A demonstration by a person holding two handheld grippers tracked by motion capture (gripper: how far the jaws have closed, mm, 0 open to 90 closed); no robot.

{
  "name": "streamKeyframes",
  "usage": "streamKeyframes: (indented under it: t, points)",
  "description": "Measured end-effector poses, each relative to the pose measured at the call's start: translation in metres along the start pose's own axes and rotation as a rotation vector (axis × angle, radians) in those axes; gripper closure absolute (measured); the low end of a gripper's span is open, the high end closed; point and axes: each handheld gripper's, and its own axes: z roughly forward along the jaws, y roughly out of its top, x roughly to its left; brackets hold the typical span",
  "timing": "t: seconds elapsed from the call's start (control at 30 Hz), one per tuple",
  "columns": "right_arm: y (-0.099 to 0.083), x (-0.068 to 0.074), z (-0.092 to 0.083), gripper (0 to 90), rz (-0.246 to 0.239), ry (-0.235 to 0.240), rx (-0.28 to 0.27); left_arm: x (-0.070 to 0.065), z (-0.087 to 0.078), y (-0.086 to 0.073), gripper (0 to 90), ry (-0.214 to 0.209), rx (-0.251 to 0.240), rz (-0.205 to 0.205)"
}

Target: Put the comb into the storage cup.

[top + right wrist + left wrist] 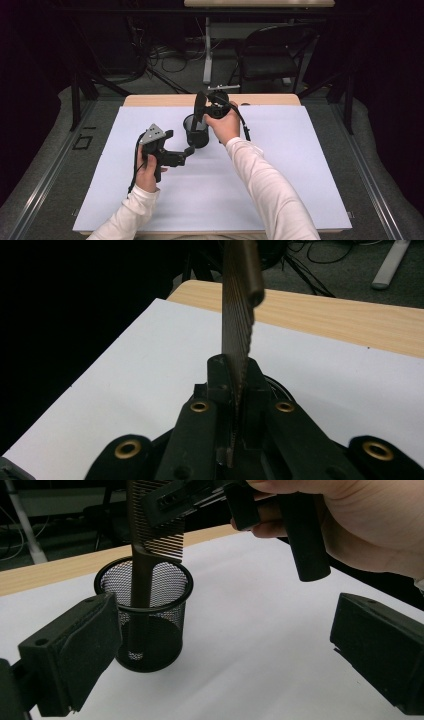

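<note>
covering most of the table (150,100) is a large white sheet (280,190), pale and smooth, with a strip of light wood left bare along the far edge. the same wooden band runs behind the sheet in both gripper views. around the table the floor is grey carpet (45,165), with a metal rail running along each side. beyond the far edge stands a dark folding chair (272,55), a white table leg (207,50) and a tangle of cables (160,55) on the floor; the rest of the room is in darkness.

near the middle of the sheet, toward its far side, stands a black wire-mesh pen cup (196,131), upright. a dark comb (141,570) stands nearly vertical with its handle down inside the cup, its lower end close to the cup's bottom, the toothed part above the rim. the right gripper (206,104), held from above the cup, has its jaws clenched on the toothed part of the comb, seen edge-on between the jaws in the right gripper view. the left gripper (189,151) sits low just in front of the cup, jaws spread wide and grasping nothing, with the cup beyond them.
</note>
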Motion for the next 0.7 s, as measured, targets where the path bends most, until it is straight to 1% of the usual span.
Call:
streamKeyframes:
  t: [0.33,0.47,0.7]
  points:
    - [-0.0041,-0.0009,0.0029,86.8,0.004,0.000,0.006,-0.0003,0.0003,-0.0002,0.4,0.002,0.002,0.000]
    - [-0.0046,-0.0011,0.0032,86.8,0.002,0.001,0.003,-0.0001,0.0005,-0.0002,0.4,0.000,0.003,0.000]
    - [-0.0056,-0.0024,0.0031,86.8,0.012,0.003,-0.005,-0.0003,0.0006,-0.0003,0.4,0.000,0.006,0.003]
